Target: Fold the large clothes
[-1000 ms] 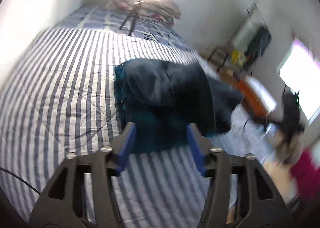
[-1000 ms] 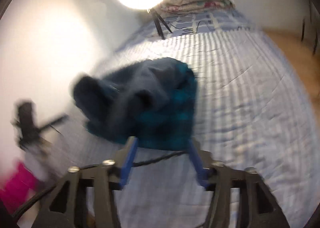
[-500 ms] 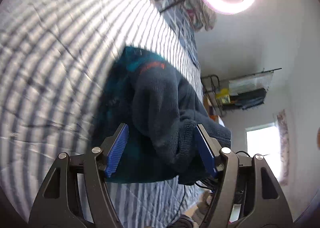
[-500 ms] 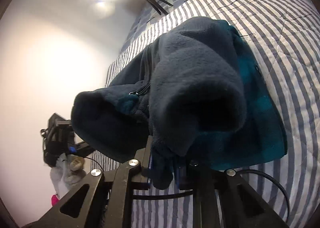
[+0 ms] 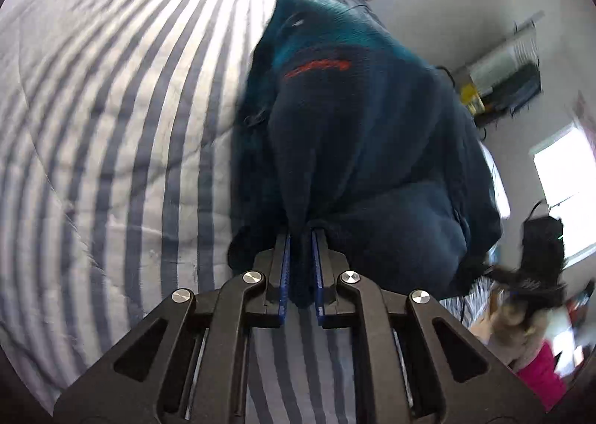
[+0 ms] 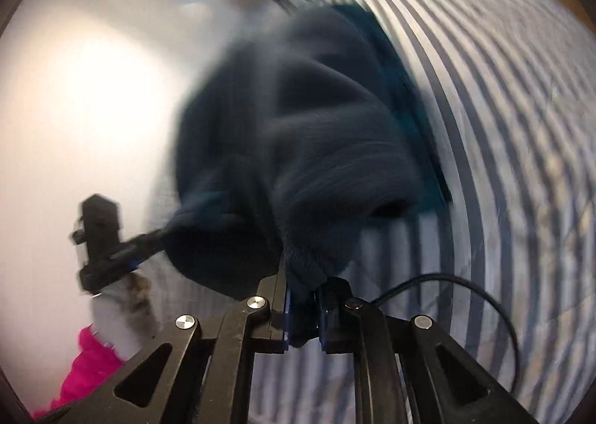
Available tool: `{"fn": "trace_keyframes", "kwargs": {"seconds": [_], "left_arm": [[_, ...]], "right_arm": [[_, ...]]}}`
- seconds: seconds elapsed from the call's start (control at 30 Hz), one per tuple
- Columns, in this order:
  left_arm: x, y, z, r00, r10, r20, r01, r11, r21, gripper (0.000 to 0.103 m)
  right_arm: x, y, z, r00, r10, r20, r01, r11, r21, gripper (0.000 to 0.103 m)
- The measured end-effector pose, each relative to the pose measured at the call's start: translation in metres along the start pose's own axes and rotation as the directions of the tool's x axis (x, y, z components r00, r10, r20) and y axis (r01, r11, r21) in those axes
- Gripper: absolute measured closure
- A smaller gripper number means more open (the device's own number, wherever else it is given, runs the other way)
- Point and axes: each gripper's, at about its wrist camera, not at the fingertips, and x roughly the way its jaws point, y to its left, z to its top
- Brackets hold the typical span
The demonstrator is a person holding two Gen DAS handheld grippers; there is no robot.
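Gripping a soft, bulky navy fleece jacket (image 5: 372, 148) at its ribbed edge, left gripper (image 5: 300, 267) and right gripper (image 6: 303, 308) jaws both clenched on fabric, bunching at twelve o'clock over the striped bed (image 5: 111, 126), likely sagging heavily.

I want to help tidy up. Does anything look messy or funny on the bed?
Yes: the dark blue fleece jacket is bunched in a lumpy heap on the striped bedspread, not flat. The left gripper and right gripper each pinch an edge of it.
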Motion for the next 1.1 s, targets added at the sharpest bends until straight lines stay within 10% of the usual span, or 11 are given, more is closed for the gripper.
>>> {"fn": "trace_keyframes", "kwargs": {"seconds": [0.37,0.57,0.83,1.1], "left_arm": [[-0.076,-0.042,0.020,0.987,0.080,0.139,-0.104,0.980,0.171,0.092],[-0.109,-0.094,0.046,0.976,-0.012,0.216,-0.042,0.969,0.244,0.073],[-0.026,-0.175,0.065,0.998,-0.031,0.056,0.005,0.914,0.406,0.073],[0.056,-0.113,0.020,0.974,0.137,-0.183,-0.043,0.897,0.440,0.080]], "right_arm": [[-0.075,0.051,-0.014,0.996,0.093,0.007,-0.088,0.965,-0.246,0.064],[-0.126,0.041,0.010,0.981,0.052,0.186,0.007,0.953,-0.304,0.055],[-0.088,0.019,0.066,0.976,0.006,0.218,0.036,0.982,-0.188,0.064],[-0.070,0.005,0.079,0.985,0.038,0.168,-0.006,0.982,-0.187,0.055]]}}
